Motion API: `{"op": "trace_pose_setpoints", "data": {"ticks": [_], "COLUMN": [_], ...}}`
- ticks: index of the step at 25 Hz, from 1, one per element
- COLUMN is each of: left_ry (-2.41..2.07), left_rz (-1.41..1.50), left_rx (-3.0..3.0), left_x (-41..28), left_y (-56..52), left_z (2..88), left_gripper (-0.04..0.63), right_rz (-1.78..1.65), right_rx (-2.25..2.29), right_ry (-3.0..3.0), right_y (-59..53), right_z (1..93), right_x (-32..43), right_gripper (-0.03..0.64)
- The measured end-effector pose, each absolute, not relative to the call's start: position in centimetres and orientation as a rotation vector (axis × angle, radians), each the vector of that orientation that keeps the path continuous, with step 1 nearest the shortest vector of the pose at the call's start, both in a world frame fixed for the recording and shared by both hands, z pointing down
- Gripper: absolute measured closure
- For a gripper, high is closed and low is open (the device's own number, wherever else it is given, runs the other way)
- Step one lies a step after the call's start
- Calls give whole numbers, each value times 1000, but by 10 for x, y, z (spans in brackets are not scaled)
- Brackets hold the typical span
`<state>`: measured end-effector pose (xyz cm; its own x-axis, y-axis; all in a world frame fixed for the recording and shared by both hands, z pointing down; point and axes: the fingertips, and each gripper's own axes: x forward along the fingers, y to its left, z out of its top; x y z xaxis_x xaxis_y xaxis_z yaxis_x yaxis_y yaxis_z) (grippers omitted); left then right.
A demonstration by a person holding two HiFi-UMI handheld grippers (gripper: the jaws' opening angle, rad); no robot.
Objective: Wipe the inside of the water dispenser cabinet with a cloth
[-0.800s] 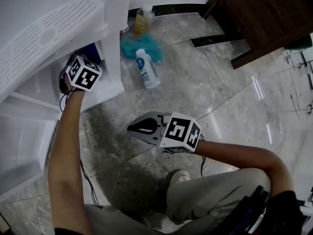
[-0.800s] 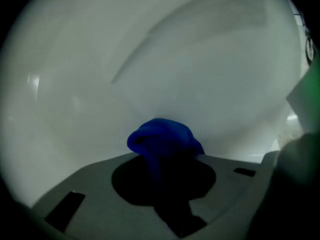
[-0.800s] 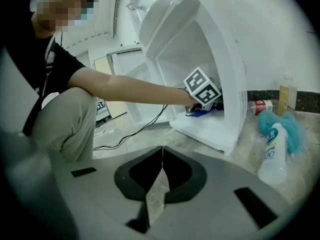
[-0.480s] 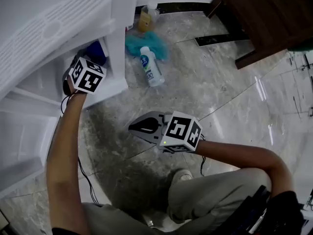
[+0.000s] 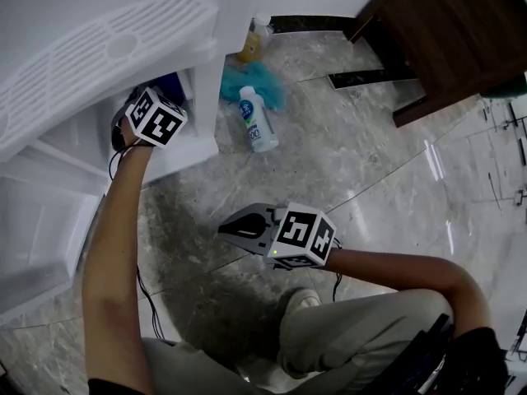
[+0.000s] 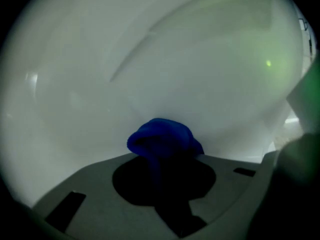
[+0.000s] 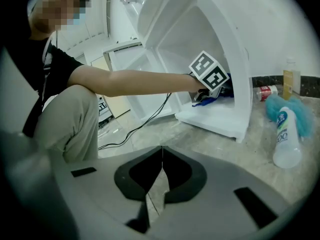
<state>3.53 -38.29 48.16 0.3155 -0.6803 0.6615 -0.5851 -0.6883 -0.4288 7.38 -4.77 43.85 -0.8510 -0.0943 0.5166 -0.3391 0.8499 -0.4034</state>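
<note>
The white water dispenser cabinet (image 5: 203, 97) stands open on the floor at the upper left. My left gripper (image 6: 162, 160) reaches into it, shut on a bunched blue cloth (image 6: 162, 136) that lies against the white inner wall (image 6: 150, 59). In the head view only its marker cube (image 5: 156, 116) and a bit of the blue cloth (image 5: 171, 85) show. My right gripper (image 5: 222, 227) hovers over the marble floor in front of the cabinet, jaws shut with nothing between them. In the right gripper view the right gripper (image 7: 161, 156) faces the cabinet (image 7: 235, 69).
A white plastic bottle (image 5: 258, 120) lies on the floor beside a teal fluffy cloth (image 5: 257, 79), with a yellowish bottle (image 5: 254, 41) behind. Dark wooden furniture (image 5: 445, 31) stands at the upper right. The cabinet door (image 5: 41, 229) hangs open at the left; a black cable (image 5: 144, 290) trails over the floor.
The head view has shifted slightly. The left gripper stays inside the cabinet with the cloth, and the right gripper hovers in about the same place.
</note>
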Motion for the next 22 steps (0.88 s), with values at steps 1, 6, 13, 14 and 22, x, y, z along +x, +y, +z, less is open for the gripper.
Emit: {"op": "trace_pose_setpoints", "data": {"ticks": [1, 6, 13, 14, 22], "left_ry": [1204, 983, 906, 903, 1090], "left_rz": [-1299, -1294, -849, -838, -622], "left_rx": [-2477, -2498, -2933, -2952, -3043], "left_x": [35, 37, 3, -10, -92], "left_y": [-380, -329, -221, -206, -130], "left_z": [480, 473, 389, 384, 358], "left_gripper": [526, 525, 525, 525, 525], "right_rz": [678, 706, 802, 780, 667], "right_rx": [328, 391, 870, 882, 551], "right_ry": [-2530, -2531, -2605, -2624, -2878], "right_y": [-50, -64, -150, -156, -141], "right_z": [440, 435, 398, 392, 330], "right_x": [73, 51, 44, 40, -27], "right_gripper": [618, 618, 618, 618, 615]}}
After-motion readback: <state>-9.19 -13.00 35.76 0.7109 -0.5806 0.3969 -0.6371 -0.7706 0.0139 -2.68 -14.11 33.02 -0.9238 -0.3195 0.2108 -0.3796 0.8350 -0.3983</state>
